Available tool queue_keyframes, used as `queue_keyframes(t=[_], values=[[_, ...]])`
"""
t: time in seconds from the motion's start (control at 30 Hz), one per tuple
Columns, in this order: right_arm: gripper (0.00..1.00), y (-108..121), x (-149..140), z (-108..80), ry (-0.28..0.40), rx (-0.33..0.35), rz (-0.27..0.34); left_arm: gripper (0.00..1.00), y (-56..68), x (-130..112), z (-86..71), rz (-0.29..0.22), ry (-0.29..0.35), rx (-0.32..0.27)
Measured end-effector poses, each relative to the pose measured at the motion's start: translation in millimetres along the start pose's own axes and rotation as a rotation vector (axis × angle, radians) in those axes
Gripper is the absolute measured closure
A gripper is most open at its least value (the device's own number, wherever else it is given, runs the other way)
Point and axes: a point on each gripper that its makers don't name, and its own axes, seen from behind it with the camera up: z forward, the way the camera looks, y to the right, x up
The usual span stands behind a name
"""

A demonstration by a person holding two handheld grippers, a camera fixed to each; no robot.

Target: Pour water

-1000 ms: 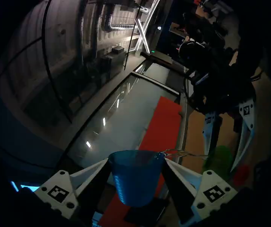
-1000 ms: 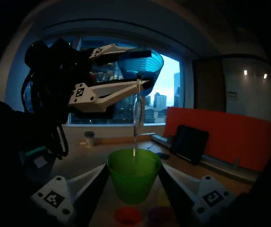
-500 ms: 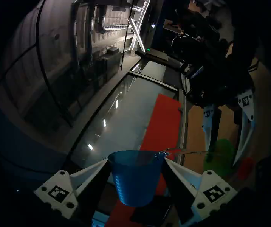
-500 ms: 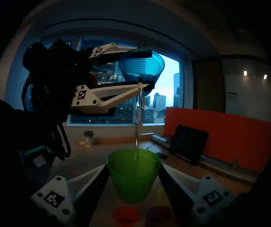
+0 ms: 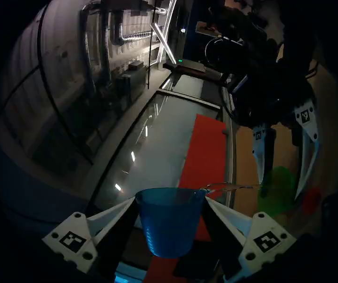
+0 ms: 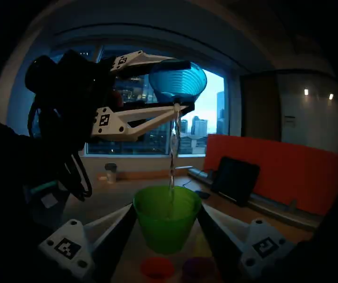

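Water (image 6: pixel 172 151) pouring from your blue cup (image 6: pixel 178 81) down into your green cup (image 6: pixel 167 218).

Your left tongs (image 5: pixel 170 203) are closed on the blue cup, a finger pressed to each side. They hold it tipped, well above the green one, so that a thin stream leaves its lip and lands inside the green rim. Your right tongs (image 6: pixel 167 207) clamp the green cup upright, one finger on either side, over the wooden tabletop (image 6: pixel 107 200). Below it, at the lower edge of the right gripper view, an orange cup (image 6: pixel 157 269) and a purple cup (image 6: pixel 201 269) sit side by side. Farther back a dark tablet (image 6: pixel 235 180) leans before an orange partition (image 6: pixel 286 172), and a small jar (image 6: pixel 111 172) stands by the window (image 6: pixel 211 111).
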Motion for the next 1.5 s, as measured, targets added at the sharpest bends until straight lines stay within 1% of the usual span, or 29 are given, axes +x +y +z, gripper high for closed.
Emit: queue_keyframes(t=[0.17, 0.67, 0.83, 1.23, 1.5], values=[[0.1, -1, 1, 0.0, 0.0, 0.002, -0.002, 0.12, -3.3, 1, 1.9, 0.028, 0.0, 0.002], [0.1, -2, 1, -0.9, 0.005, 0.0, -0.004, 0.13, -5.7, 5, 2.4, 0.093, -0.002, 0.001], [0.1, -1, 2, -1.0, 0.007, -0.002, -0.004, 0.13, -3.0, 7, 3.2, 0.115, 0.0, 0.001], [0.1, 3, 3, -2.1, 0.012, -0.008, -0.001, 0.13, -2.6, 11, 8.6, 0.192, 0.008, -0.001], [0.1, 5, 2, -3.9, 0.015, -0.01, 0.001, 0.13, -2.1, 12, 9.9, 0.252, 0.011, -0.002]])
